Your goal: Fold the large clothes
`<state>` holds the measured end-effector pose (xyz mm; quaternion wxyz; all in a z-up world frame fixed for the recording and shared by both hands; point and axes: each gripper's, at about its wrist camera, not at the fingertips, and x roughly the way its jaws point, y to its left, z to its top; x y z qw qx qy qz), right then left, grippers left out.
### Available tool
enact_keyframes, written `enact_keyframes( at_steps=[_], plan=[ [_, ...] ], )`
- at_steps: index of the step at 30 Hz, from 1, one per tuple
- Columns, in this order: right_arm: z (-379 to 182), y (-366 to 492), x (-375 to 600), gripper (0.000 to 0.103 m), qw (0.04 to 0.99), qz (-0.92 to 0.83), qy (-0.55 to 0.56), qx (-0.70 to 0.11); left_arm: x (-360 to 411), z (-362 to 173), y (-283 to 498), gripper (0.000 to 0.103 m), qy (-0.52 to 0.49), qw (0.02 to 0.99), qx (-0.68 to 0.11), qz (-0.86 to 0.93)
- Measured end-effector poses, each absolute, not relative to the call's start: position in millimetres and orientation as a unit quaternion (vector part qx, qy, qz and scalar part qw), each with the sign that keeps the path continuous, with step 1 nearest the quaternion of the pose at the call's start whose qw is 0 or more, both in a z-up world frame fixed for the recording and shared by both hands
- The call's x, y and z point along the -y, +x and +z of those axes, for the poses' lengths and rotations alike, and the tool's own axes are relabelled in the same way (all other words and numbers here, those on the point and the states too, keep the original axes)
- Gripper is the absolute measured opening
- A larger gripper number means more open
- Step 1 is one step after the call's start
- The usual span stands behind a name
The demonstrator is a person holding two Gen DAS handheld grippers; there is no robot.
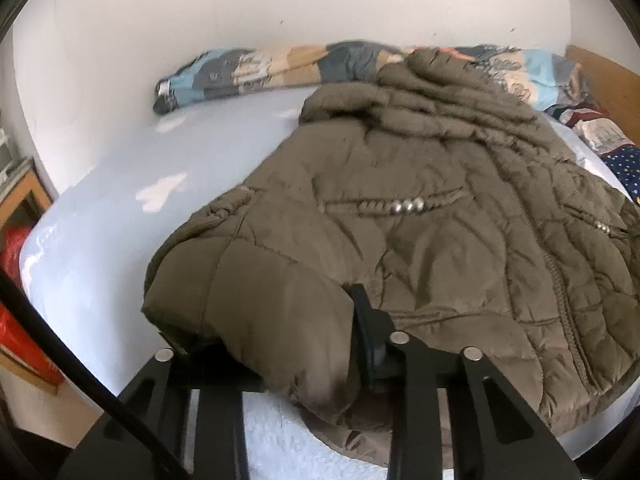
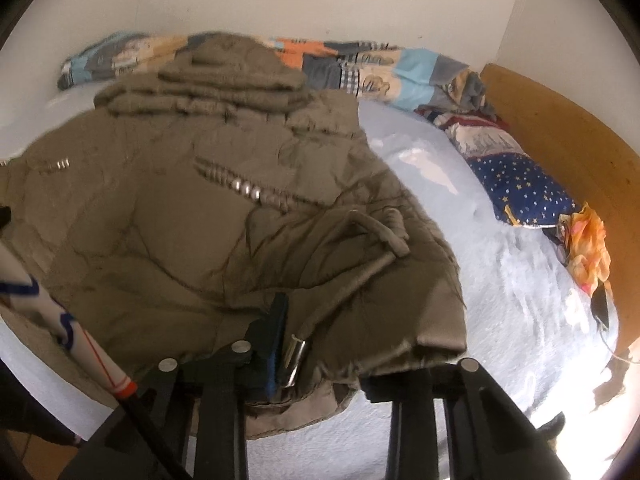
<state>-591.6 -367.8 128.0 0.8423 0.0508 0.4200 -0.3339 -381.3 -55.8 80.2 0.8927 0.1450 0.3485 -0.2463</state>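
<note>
A large olive-brown quilted jacket point(image 1: 420, 216) lies spread on the pale blue bed point(image 1: 120, 208), its hood toward the wall. My left gripper point(image 1: 272, 320) is shut on the jacket's near left corner. The fabric bulges between the jaws and hides the left finger, while the right finger point(image 1: 362, 316) shows. In the right wrist view the jacket point(image 2: 180, 208) fills the left half. My right gripper point(image 2: 332, 344) is shut on its near right hem, beside a drawstring with a metal end point(image 2: 294, 360). The blue pad of one finger point(image 2: 278, 336) presses the cloth and the other finger is covered.
A patterned rolled duvet point(image 1: 260, 68) runs along the white wall. Pillows point(image 2: 520, 184) and an orange cloth point(image 2: 588, 248) lie by the wooden headboard point(image 2: 580, 136). A wooden shelf with a red bag point(image 1: 16, 280) stands left of the bed. A sleeve point(image 2: 52, 304) crosses at lower left.
</note>
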Motion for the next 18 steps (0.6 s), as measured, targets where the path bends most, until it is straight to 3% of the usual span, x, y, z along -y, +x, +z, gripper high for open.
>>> enact_keyframes(
  at_steps=[8,12,14,18],
  plan=[
    [146,-599,370,0.022,0.857,-0.331,0.058,-0.39,48,96,-386,0.025,0.126,0.898,-0.327,-0.267],
    [149,-602,370,0.022,0.858,-0.332,0.062,-0.386,39,101,-376,0.026,0.084,0.888,-0.352,-0.284],
    [147,-602,371,0.022,0.857,-0.331,0.067,-0.389,28,98,-364,0.041,0.044,0.872,-0.393,-0.287],
    [141,-604,377,0.022,0.852,-0.327,0.088,-0.399,-1,80,-334,0.057,-0.065,0.826,-0.483,-0.283]
  ],
)
